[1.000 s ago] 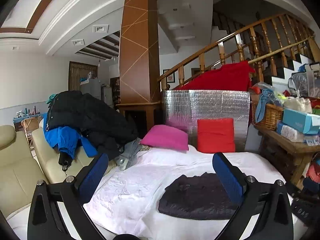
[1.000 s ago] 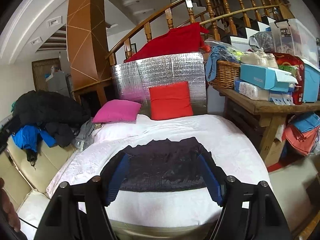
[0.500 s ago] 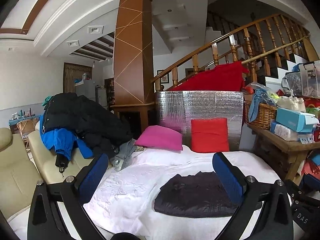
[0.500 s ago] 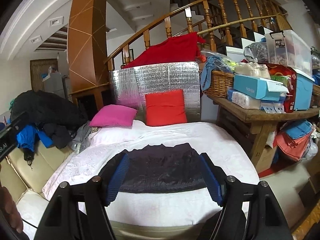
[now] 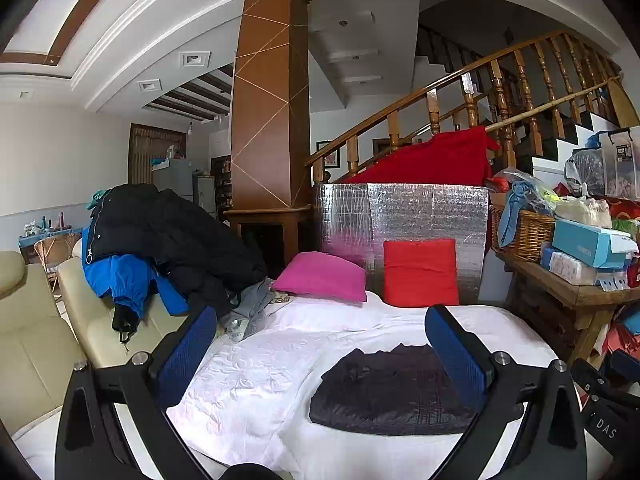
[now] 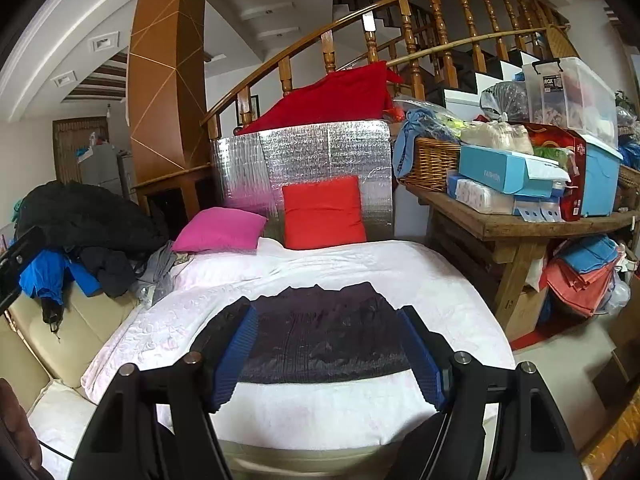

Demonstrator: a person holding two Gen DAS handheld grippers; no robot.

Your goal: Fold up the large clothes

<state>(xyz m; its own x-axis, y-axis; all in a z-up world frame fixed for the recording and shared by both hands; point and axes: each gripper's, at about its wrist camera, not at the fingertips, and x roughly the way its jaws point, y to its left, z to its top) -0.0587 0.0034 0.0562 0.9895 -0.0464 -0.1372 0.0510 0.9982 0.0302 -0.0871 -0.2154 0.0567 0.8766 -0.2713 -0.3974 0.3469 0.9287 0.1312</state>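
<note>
Bed (image 6: 360, 264), white quilted cover: one dark garment (image 6: 320, 336), folded flat into a rough rectangle, lying on the near half, a little toward the wooden table's side.

Left gripper (image 5: 320, 356): jaws spread wide, nothing between the blue pads (image 5: 186, 354); held above the near edge of the bed, with the garment (image 5: 392, 392) below and toward its right finger.

Right gripper (image 6: 328, 352): jaws apart, pads clear of cloth, held over the garment's near edge; the garment shows between the two fingers.

Head of bed: pink pillow (image 6: 218, 230) lying flat, red pillow (image 6: 324, 212) propped upright against a silver foil panel (image 6: 304, 156).

Cream sofa (image 5: 36, 320), beside the bed: heap of black and blue jackets (image 5: 160, 240).

Wooden table (image 6: 516, 228), other side: wicker basket (image 6: 432, 160), blue boxes, clear storage bin.
</note>
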